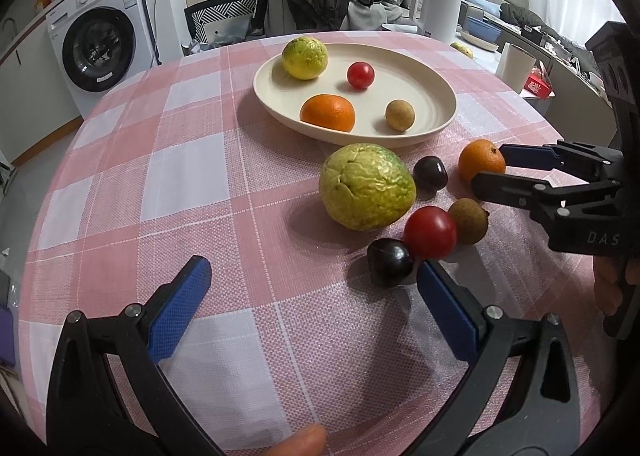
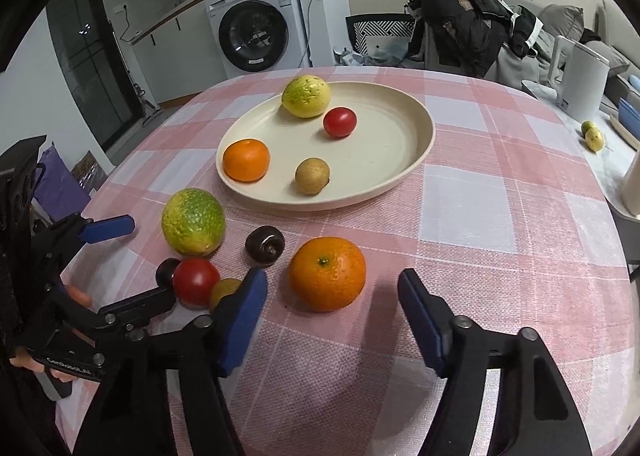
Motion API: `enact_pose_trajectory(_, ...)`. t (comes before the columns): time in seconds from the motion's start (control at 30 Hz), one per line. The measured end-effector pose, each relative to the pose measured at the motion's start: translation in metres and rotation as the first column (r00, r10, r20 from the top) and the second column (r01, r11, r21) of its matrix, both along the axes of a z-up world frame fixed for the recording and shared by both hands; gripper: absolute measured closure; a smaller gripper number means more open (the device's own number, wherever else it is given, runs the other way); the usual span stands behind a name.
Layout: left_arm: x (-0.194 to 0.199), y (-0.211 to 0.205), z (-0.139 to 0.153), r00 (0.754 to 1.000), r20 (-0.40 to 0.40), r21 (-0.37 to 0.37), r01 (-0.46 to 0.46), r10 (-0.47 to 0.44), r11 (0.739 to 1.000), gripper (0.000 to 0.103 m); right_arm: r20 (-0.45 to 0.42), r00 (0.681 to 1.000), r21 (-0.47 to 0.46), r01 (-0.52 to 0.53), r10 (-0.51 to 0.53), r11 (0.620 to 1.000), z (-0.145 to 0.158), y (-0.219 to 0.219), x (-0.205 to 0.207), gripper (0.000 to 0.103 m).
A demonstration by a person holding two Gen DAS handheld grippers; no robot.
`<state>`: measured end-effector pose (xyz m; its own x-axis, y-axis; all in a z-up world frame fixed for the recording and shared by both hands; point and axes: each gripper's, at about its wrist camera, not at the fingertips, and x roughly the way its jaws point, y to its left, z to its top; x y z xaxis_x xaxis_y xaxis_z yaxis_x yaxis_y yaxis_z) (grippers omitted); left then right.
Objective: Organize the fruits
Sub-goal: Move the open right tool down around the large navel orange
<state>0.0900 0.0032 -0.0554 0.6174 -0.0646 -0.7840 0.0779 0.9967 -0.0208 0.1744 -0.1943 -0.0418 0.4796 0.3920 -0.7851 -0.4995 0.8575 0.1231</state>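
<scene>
Beside the orange [image 2: 327, 274], a dark plum [image 2: 265, 245] sits.

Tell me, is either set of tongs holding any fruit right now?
No. Both the left tongs and right tongs are open and empty; the orange sits loose on the table between the right fingers.

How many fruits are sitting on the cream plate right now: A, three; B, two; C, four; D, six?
C: the plate holds four pieces: a yellow-green fruit, a red tomato, an orange and a small brown fruit; the other fruits lie on the tablecloth.
</scene>
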Motion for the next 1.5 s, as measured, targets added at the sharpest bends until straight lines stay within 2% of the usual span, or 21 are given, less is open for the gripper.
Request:
enact_pose_trajectory(0.13, 0.001, -0.002, 0.000, 1.000, -0.001, 0.002, 0.003, -0.003, 1.000, 0.001, -0.005, 1.000, 0.013, -0.002, 0.003, 1.000, 0.000, -0.002, 0.000, 0.039)
enact_pose_trajectory(0.23, -0.002, -0.002, -0.001, 1.000, -0.004, 0.000, 0.010, -0.010, 1.000, 0.001, -0.015, 1.000, 0.026, -0.007, 0.007, 1.000, 0.000, -0.002, 0.000, 0.048)
enact_pose_trajectory(0.57, -0.004, -0.004, -0.001, 1.000, -0.006, 0.007, 0.018, -0.018, 1.000, 0.001, -0.018, 1.000, 0.025, -0.018, 0.018, 1.000, -0.002, 0.001, 0.000, 0.057)
enact_pose_trajectory(0.63, -0.004, -0.004, -0.002, 1.000, -0.006, 0.007, 0.018, -0.018, 1.000, 0.001, -0.015, 1.000, 0.022, -0.015, 0.015, 1.000, -0.003, 0.001, 0.000, 0.062)
enact_pose_trajectory(1.27, 0.001, 0.004, -0.006, 1.000, -0.027, -0.013, -0.007, 0.007, 1.000, 0.001, 0.031, 0.999, 0.041, -0.014, 0.012, 0.999, 0.009, -0.002, -0.004, 0.064)
enact_pose_trajectory(1.37, 0.002, 0.002, -0.006, 1.000, -0.028, -0.010, 0.010, -0.010, 1.000, 0.007, 0.032, 0.999, 0.042, -0.012, 0.011, 0.999, 0.009, -0.002, -0.004, 0.064)
enact_pose_trajectory(1.43, 0.001, -0.001, -0.006, 0.999, -0.027, -0.017, 0.038, -0.038, 0.999, 0.020, 0.032, 0.999, 0.043, -0.011, 0.010, 0.999, 0.009, -0.003, -0.004, 0.064)
enact_pose_trajectory(1.5, 0.000, -0.005, -0.005, 0.998, -0.023, -0.022, 0.058, -0.059, 0.998, 0.029, 0.032, 0.999, 0.043, -0.009, 0.007, 0.999, 0.009, -0.003, -0.003, 0.064)
